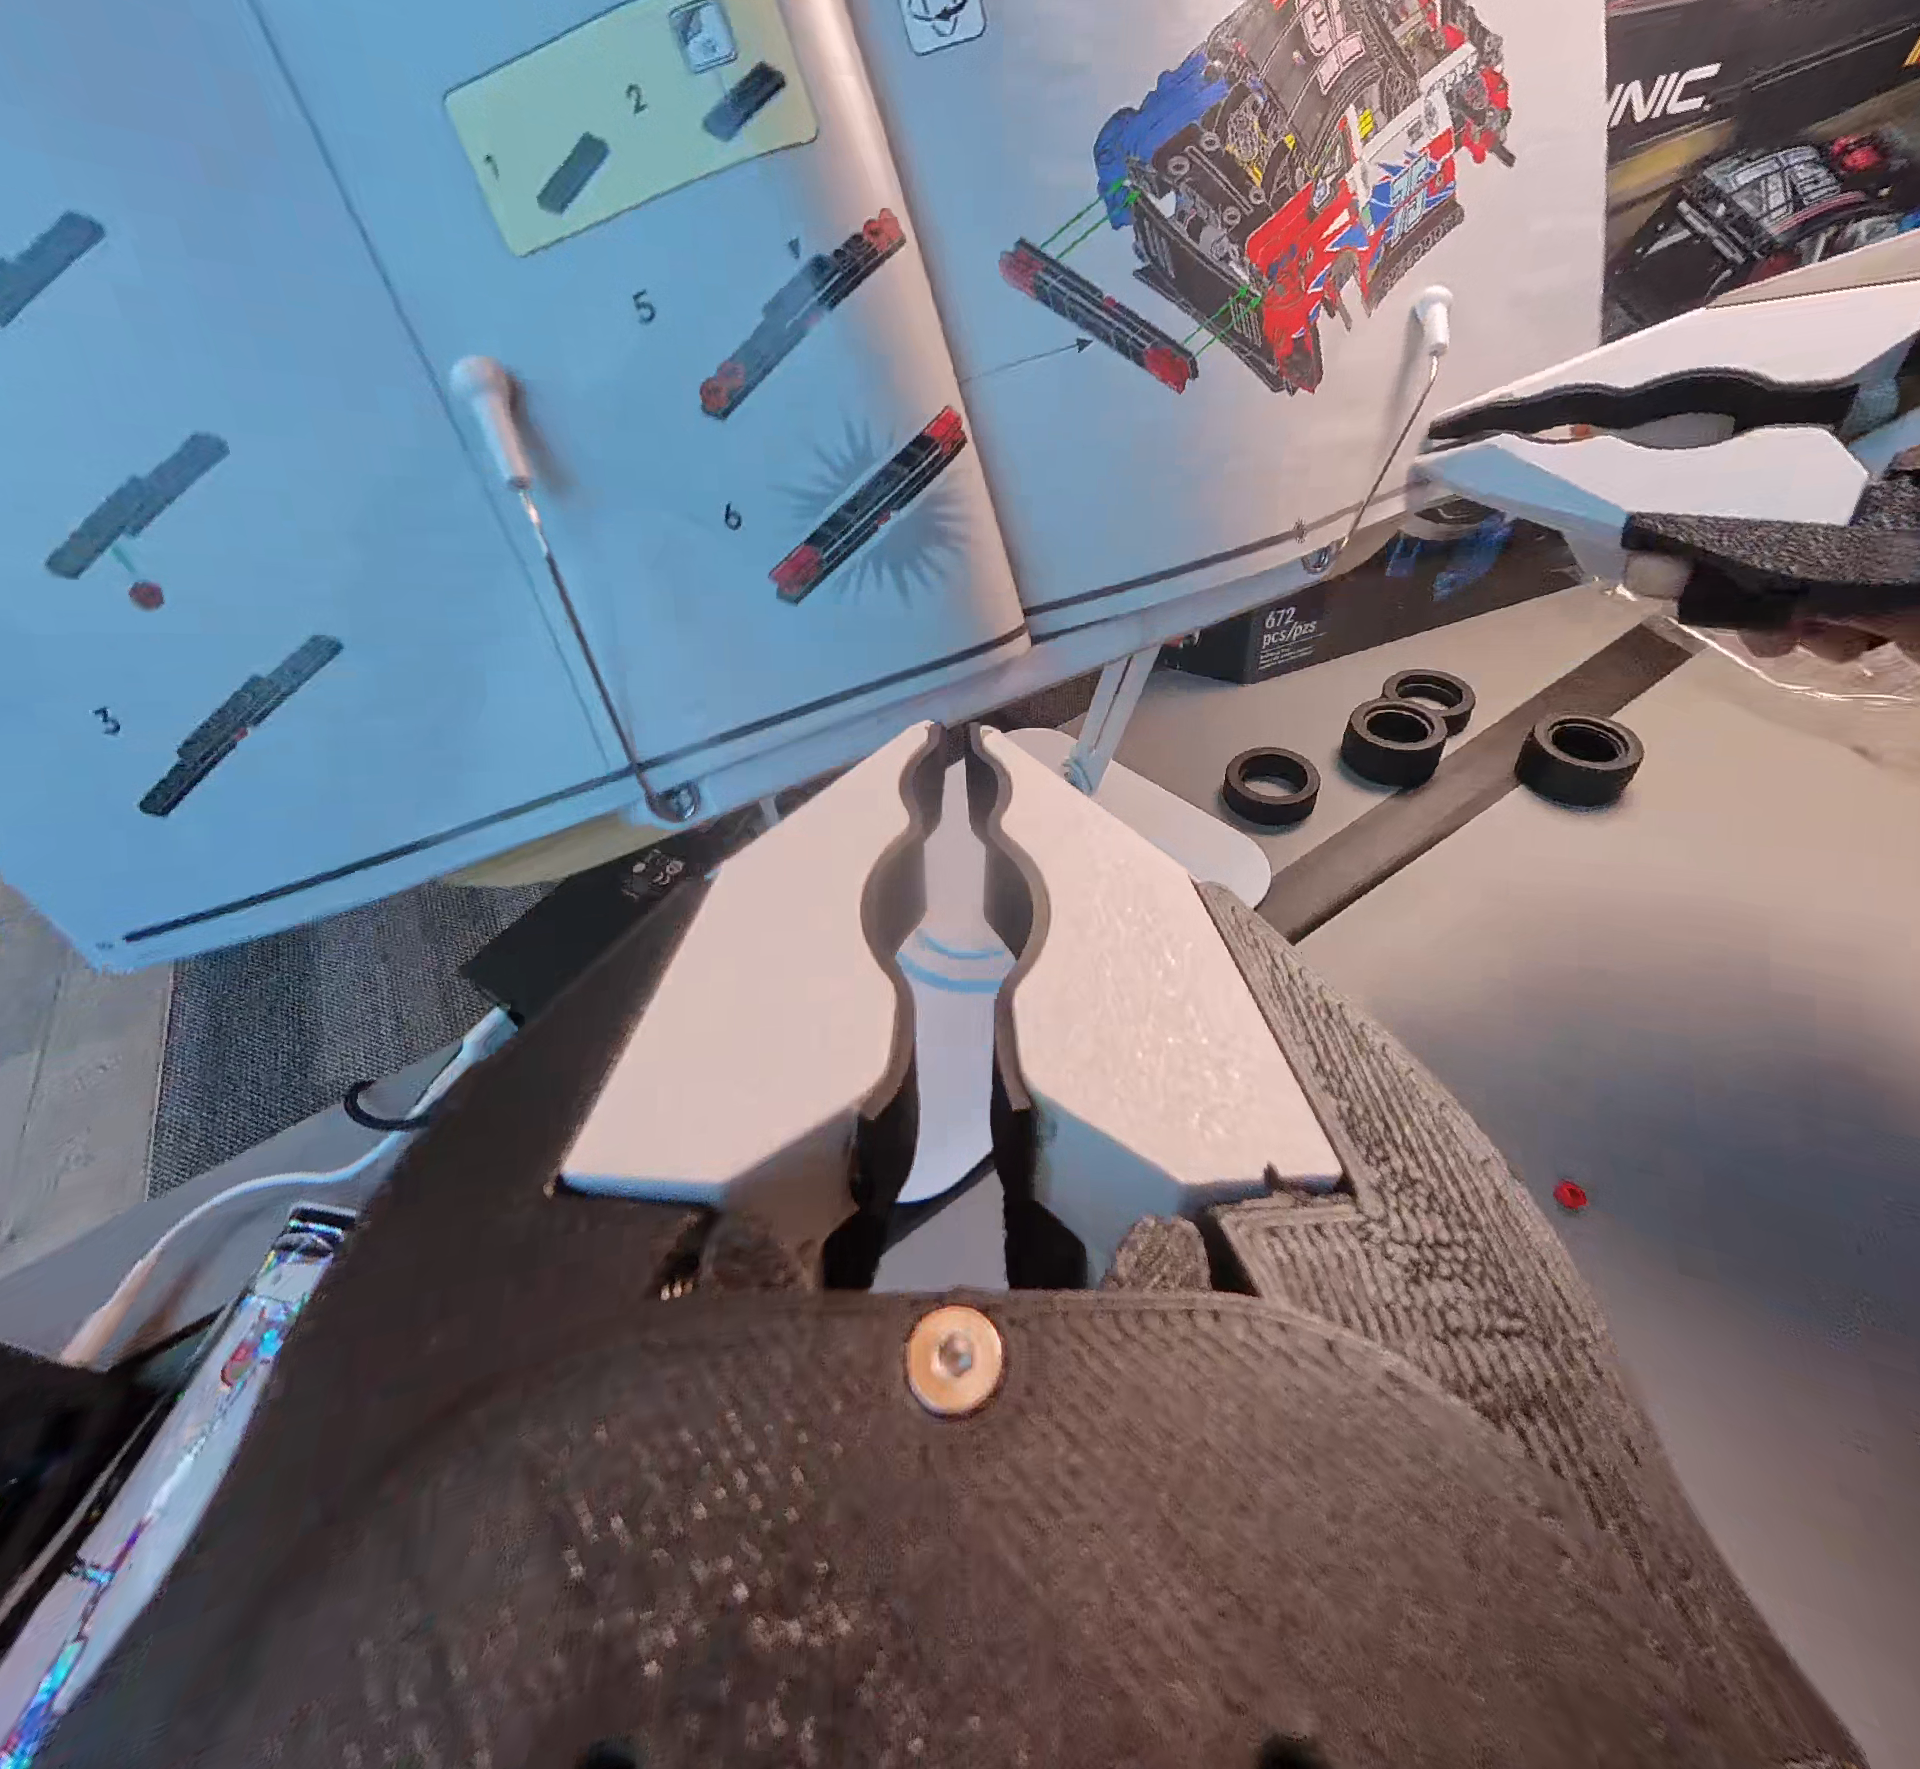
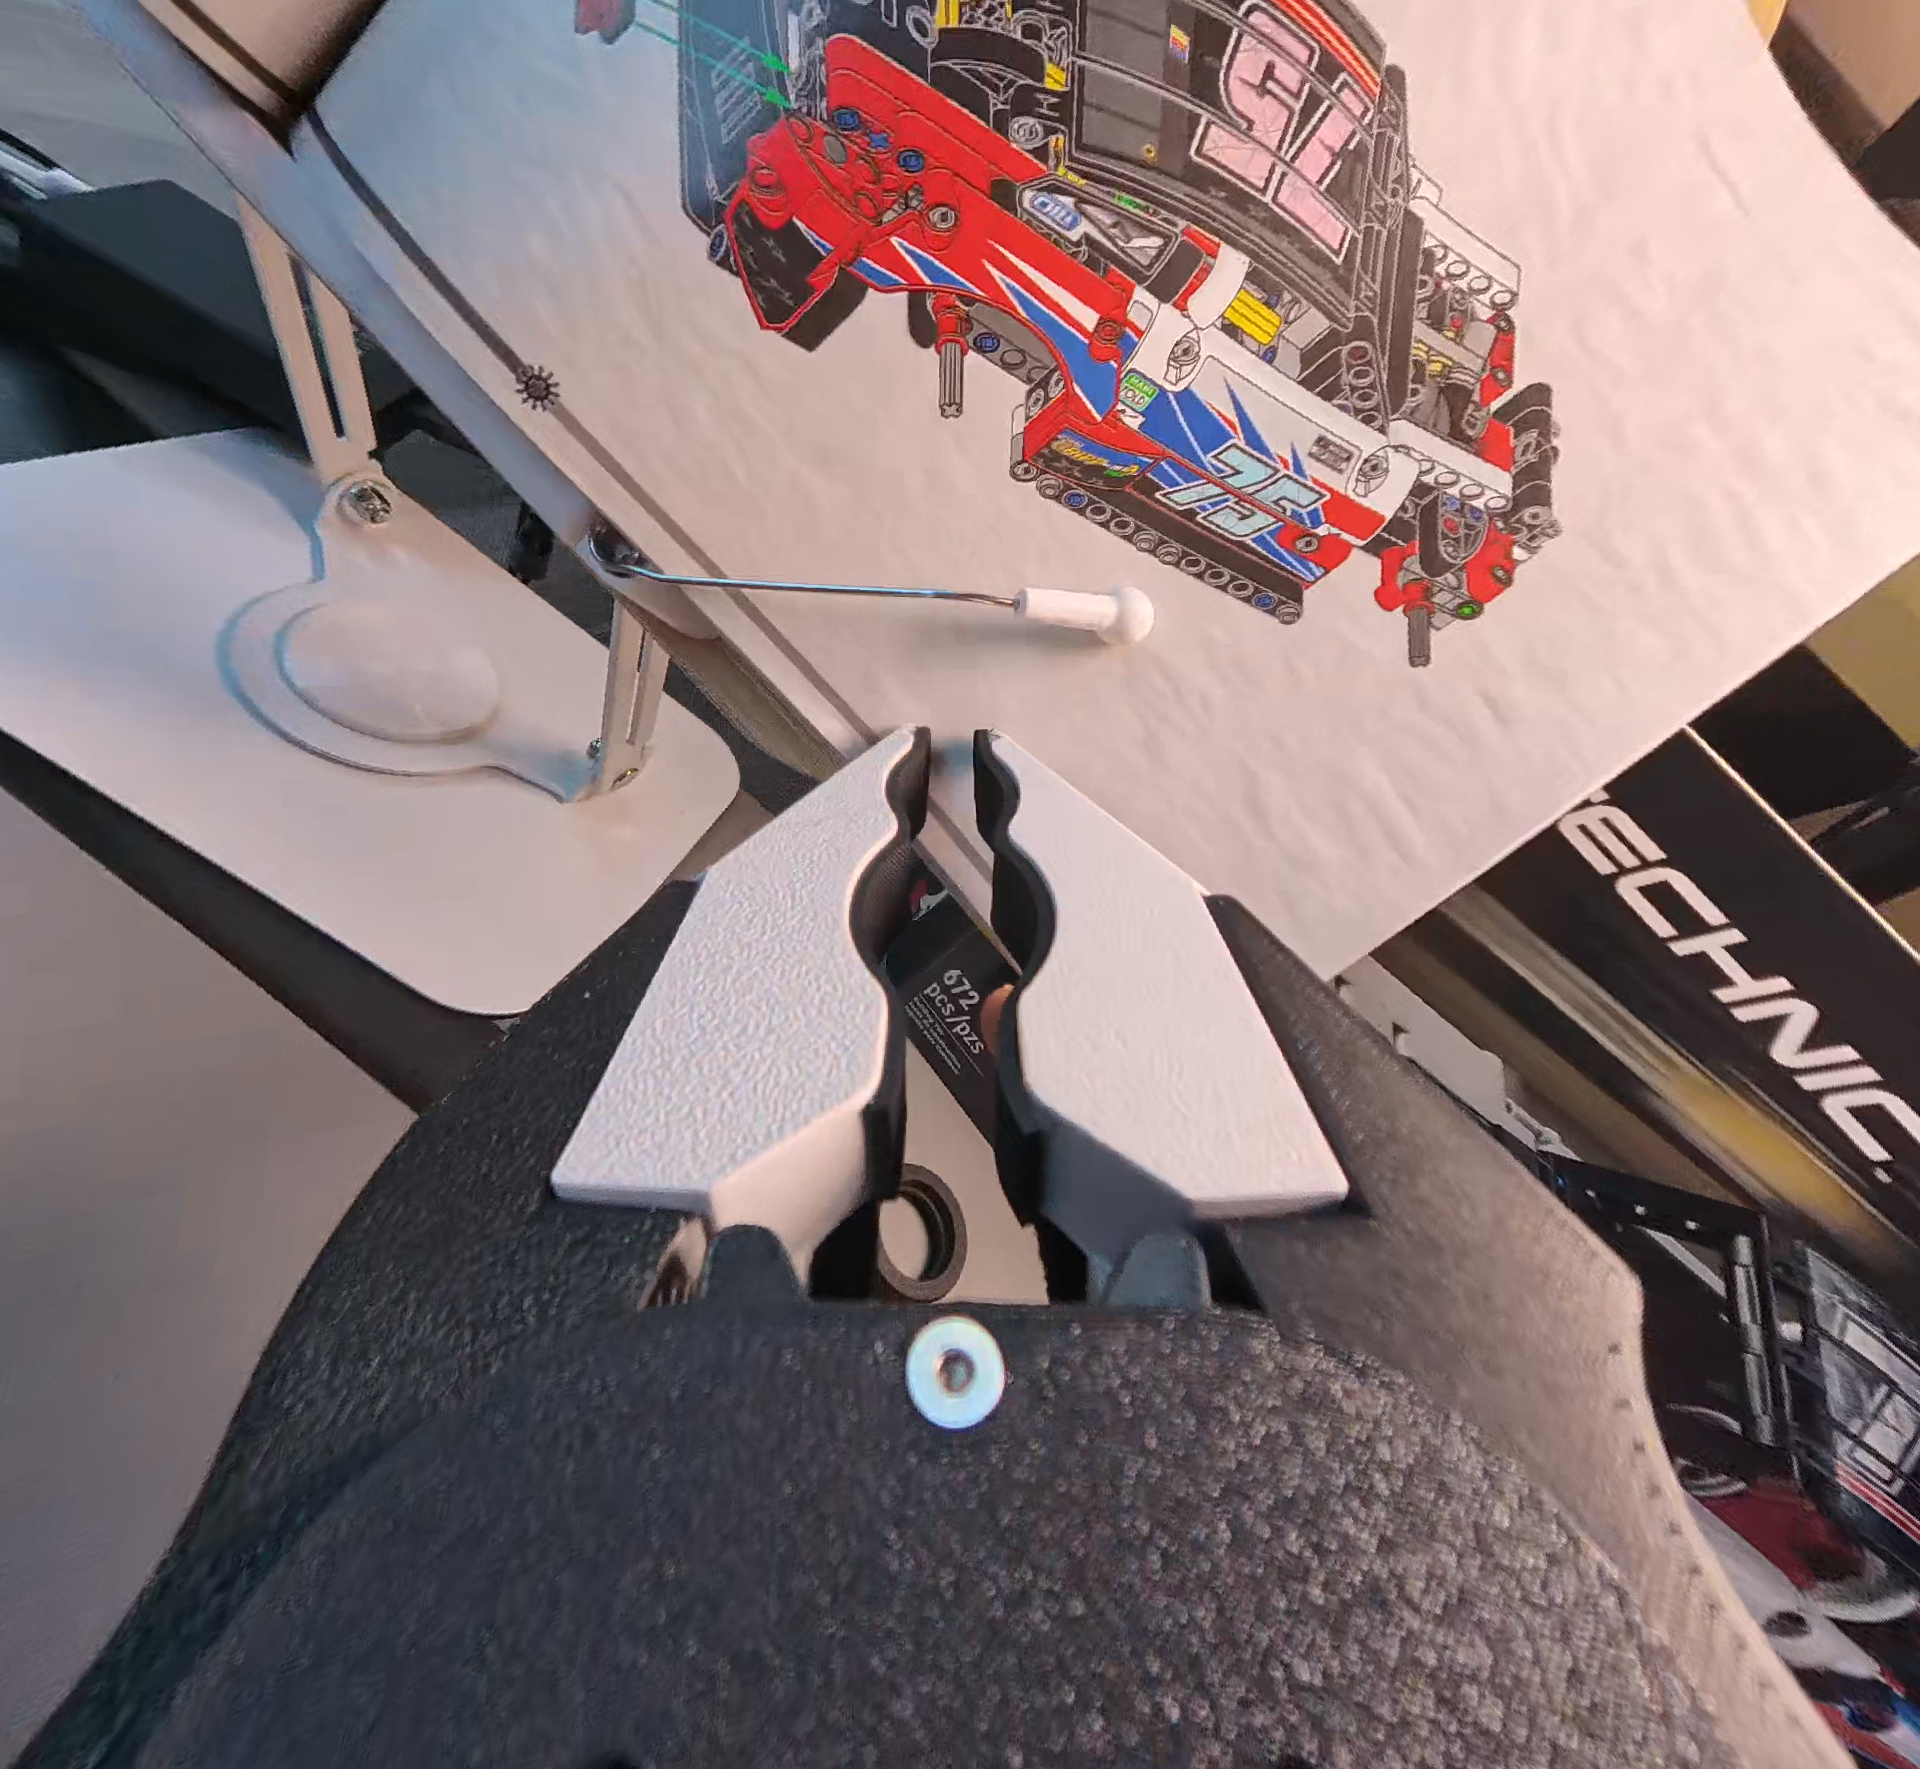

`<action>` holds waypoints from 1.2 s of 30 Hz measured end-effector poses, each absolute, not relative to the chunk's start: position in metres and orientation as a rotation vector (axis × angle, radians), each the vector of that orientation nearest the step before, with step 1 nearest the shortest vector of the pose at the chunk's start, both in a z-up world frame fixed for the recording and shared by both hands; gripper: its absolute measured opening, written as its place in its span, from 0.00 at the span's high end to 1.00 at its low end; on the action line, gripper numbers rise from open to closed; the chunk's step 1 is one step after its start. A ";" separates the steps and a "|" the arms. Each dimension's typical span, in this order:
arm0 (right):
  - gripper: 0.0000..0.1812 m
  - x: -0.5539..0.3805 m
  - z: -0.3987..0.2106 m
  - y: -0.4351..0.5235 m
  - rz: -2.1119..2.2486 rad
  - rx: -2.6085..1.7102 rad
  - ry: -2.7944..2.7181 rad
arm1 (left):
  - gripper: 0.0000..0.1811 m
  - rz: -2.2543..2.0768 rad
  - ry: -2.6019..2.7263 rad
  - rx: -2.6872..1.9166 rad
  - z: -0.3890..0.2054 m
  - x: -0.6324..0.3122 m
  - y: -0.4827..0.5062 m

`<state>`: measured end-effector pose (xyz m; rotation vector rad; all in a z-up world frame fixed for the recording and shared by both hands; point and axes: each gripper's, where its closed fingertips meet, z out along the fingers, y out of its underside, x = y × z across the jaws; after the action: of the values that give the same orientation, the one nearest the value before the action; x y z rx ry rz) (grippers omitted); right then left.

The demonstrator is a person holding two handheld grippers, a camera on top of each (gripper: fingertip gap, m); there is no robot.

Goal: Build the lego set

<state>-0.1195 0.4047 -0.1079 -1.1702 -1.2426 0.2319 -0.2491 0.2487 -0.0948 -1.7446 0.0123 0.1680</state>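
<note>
The open instruction booklet [image 1: 727,265] stands on a white stand [image 1: 1101,639], each page held by a wire clip [image 1: 494,415]. Its right page shows the red, blue and black car [image 2: 1143,244]. My left gripper [image 1: 953,734] is shut and empty, its tips at the stand's lower ledge. My right gripper [image 2: 951,743] is shut at the ledge near the right page's lower corner; it also shows in the left wrist view [image 1: 1439,443]. I cannot tell whether paper is between its pads. Several black tyres [image 1: 1392,737] lie on the table [image 1: 1558,992].
The black set box [image 1: 1766,109] stands behind the stand, also in the right wrist view [image 2: 1745,1013]. A small red pin [image 1: 1569,1194] lies on the table at the right. The stand's white base plate [image 2: 208,680] lies left of my right gripper. Blue built parts [image 1: 1455,545] sit behind the ledge. Left tips to right tips: about 20 cm.
</note>
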 end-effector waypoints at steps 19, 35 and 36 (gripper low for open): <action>0.91 -0.135 -0.110 0.443 0.172 -1.320 -1.242 | 0.97 0.231 -0.206 -1.507 -0.107 -0.287 0.179; 0.80 0.059 -0.144 0.191 1.033 -1.400 -1.031 | 0.98 0.394 -0.243 -1.390 -0.027 -0.345 0.152; 0.80 0.066 -0.151 0.187 1.011 -1.386 -1.014 | 0.98 0.400 -0.249 -1.378 -0.015 -0.353 0.154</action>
<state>0.0663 0.1873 -0.1508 -1.3858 -1.0138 1.0106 -0.3533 0.1544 -0.0148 -1.3783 -0.2490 0.4004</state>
